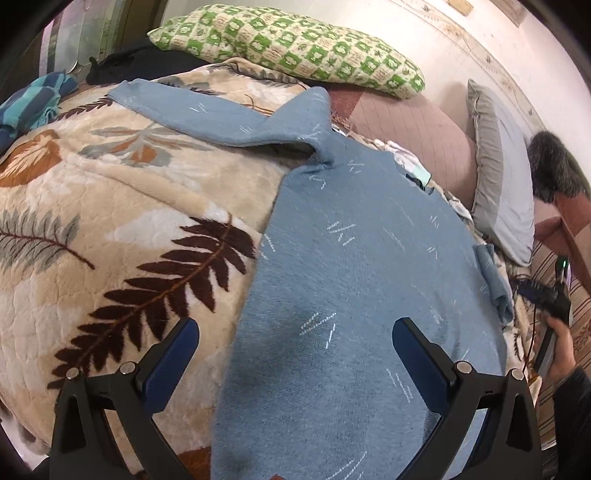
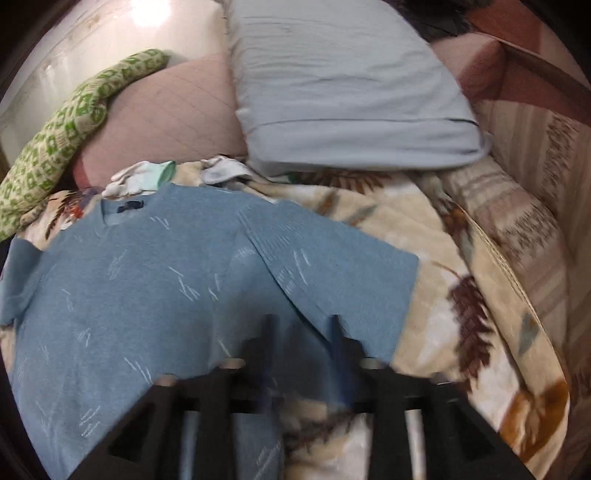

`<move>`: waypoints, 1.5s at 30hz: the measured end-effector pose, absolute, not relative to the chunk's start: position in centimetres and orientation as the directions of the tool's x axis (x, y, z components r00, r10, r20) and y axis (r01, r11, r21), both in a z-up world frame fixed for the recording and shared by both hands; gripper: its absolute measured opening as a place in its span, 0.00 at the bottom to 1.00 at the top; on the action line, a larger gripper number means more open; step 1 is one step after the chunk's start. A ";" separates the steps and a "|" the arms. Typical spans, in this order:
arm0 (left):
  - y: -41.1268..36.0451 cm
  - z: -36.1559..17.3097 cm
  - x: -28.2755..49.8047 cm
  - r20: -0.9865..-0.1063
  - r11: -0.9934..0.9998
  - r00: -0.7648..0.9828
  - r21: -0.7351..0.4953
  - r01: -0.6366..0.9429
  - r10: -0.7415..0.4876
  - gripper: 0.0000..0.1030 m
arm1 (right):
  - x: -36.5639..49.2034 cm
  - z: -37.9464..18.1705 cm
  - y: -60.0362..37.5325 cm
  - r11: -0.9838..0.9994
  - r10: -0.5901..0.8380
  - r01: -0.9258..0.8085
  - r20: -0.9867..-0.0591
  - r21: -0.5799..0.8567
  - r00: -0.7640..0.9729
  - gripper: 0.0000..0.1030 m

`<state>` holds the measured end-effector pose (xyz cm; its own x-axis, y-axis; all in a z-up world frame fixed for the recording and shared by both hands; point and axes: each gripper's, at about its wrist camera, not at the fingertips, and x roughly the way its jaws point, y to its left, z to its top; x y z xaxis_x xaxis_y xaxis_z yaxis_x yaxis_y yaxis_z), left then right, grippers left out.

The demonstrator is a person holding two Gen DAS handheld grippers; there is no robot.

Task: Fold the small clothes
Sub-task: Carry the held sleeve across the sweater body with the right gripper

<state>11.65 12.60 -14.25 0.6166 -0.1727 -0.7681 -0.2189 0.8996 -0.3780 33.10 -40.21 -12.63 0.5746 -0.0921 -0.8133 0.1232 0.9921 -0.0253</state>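
Blue sweater lay flat on the leaf-print blanket, long axis running toward upper frame. Left hand-held gripper spread wide right above the hem. Right hand-held gripper nearer the short sleeve, parted, pinching nothing.

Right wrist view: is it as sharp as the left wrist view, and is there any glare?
Left wrist view: sharp; blue shirt and left hand-held gripper crisp, edges bent by fisheye. Right wrist view: motion-blurred, right hand-held gripper smeared; bright glare on the wall at top left.
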 end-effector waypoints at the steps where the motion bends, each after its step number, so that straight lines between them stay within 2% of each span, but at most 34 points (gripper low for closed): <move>1: 12.4 -14.3 11.8 -0.772 0.903 0.612 -0.370 -0.216 -0.170 1.00 | 34.0 -12.5 -39.7 0.995 -0.065 0.101 -0.801 -0.006 0.596 0.75; 4: 12.0 -14.6 12.1 -0.785 0.921 0.603 -0.329 -0.209 -0.143 1.00 | 36.0 -12.0 -37.0 0.996 0.004 0.068 -0.757 0.065 0.653 0.75; 6: 11.8 -14.6 12.2 -0.788 0.926 0.601 -0.313 -0.209 -0.131 1.00 | 38.0 -12.1 -37.0 0.984 0.031 0.107 -0.736 0.141 0.677 0.75; 10: 11.8 -14.8 12.5 -0.790 0.927 0.598 -0.313 -0.205 -0.134 1.00 | 42.1 -14.4 -37.5 0.971 0.005 0.186 -0.785 0.153 0.619 0.73; 12: 11.9 -14.8 12.5 -0.790 0.925 0.597 -0.320 -0.203 -0.142 1.00 | 43.0 -15.2 -38.1 0.969 -0.006 0.199 -0.795 0.145 0.607 0.60; 13: 11.9 -14.8 12.6 -0.789 0.924 0.598 -0.323 -0.203 -0.144 1.00 | 43.1 -15.4 -38.6 0.965 0.003 0.208 -0.798 0.161 0.602 0.42; 14: 11.9 -14.8 12.6 -0.787 0.924 0.600 -0.324 -0.203 -0.144 1.00 | 43.1 -15.6 -39.4 0.954 0.015 0.231 -0.799 0.192 0.602 0.29; 15: 11.8 -14.8 12.7 -0.788 0.924 0.599 -0.322 -0.204 -0.143 1.00 | 43.1 -15.7 -39.9 0.946 0.018 0.248 -0.799 0.207 0.601 0.27; 17: 11.6 -14.6 13.4 -0.787 0.920 0.597 -0.337 -0.201 -0.157 1.00 | 43.2 -15.7 -40.9 0.929 0.045 0.268 -0.797 0.255 0.602 0.14; 24: 8.7 -12.0 20.8 -0.745 0.934 0.643 -0.334 -0.124 -0.180 1.00 | 42.1 -14.6 -43.5 0.841 0.155 0.302 -0.733 0.450 0.662 0.09; 28: 7.6 -12.8 24.4 -0.751 0.939 0.629 -0.330 -0.094 -0.200 1.00 | 41.1 -12.6 -43.5 0.804 0.222 0.251 -0.665 0.539 0.713 0.08; 33: 8.8 -14.1 24.5 -0.765 0.934 0.614 -0.337 -0.123 -0.195 1.00 | 41.3 -8.2 -37.7 0.782 0.381 0.057 -0.549 0.621 0.744 0.08; 37: 11.6 -13.4 24.1 -0.743 0.918 0.655 -0.343 -0.198 -0.137 1.00 | 42.7 -6.1 -27.5 0.710 0.572 -0.145 -0.443 0.689 0.690 0.08; 39: 13.1 -13.0 23.8 -0.731 0.902 0.673 -0.358 -0.239 -0.112 1.00 | 43.5 -6.2 -23.1 0.678 0.631 -0.200 -0.420 0.708 0.652 0.08; 41: 14.1 -12.7 23.5 -0.723 0.893 0.685 -0.366 -0.261 -0.095 1.00 | 44.5 -7.7 -18.5 0.669 0.667 -0.223 -0.440 0.709 0.601 0.08; 45: 15.0 -12.7 23.7 -0.722 0.884 0.684 -0.382 -0.269 -0.103 1.00 | 46.6 -15.3 -12.9 0.719 0.651 -0.131 -0.596 0.682 0.471 0.08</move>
